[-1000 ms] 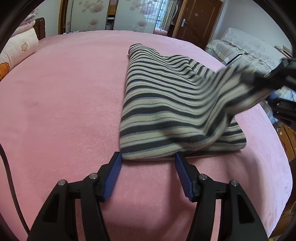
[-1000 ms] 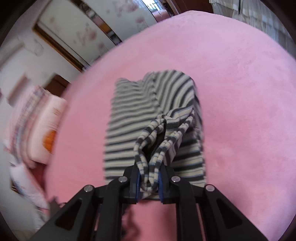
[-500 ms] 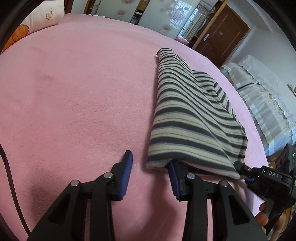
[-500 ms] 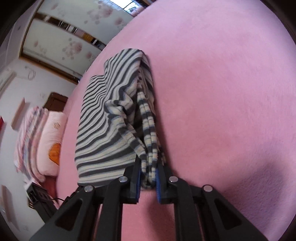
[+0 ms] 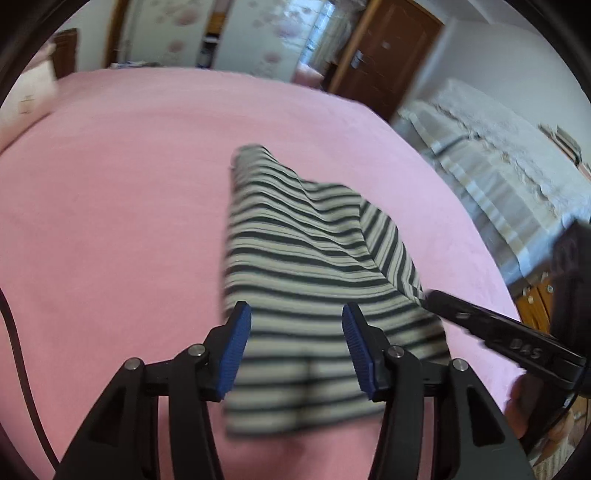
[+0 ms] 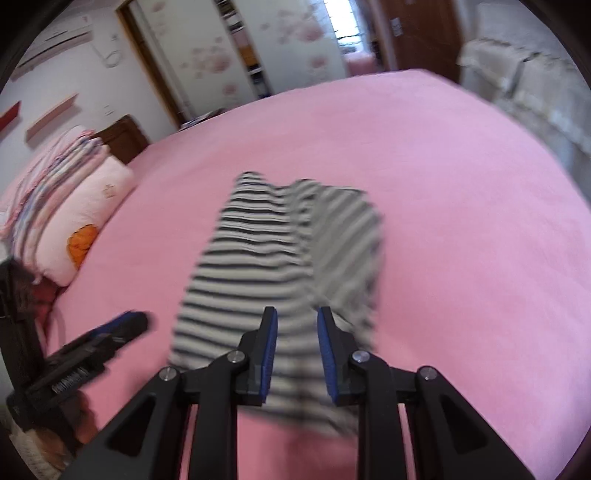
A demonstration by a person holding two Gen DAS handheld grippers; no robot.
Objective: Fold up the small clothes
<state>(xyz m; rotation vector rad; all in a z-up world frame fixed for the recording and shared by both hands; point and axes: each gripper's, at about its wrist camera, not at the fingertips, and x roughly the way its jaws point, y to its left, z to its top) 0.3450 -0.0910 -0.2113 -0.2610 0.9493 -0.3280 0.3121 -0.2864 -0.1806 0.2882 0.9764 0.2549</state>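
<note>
- Only your right view shows the stacked pillows [image 6: 74,221]
- Your left gripper [image 5: 295,347] and right gripper [image 6: 294,350] have just been opening, both empty above the soft striped garment [image 5: 295,258] on the fuzzy pink blanket [image 5: 110,221]

Soft daylight fills the room, brightest at the far window [image 5: 325,22]. Both views are smeared by motion blur, most across the striped garment [image 5: 306,280]. Fisheye bending curves the pink bedspread [image 6: 461,184], and black vignette rings the edges.

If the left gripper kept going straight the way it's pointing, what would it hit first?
Most likely the folded grey-and-cream striped garment lying on the pink blanket; the left gripper points down at it with open jaws, though blur leaves depth uncertain.
</note>
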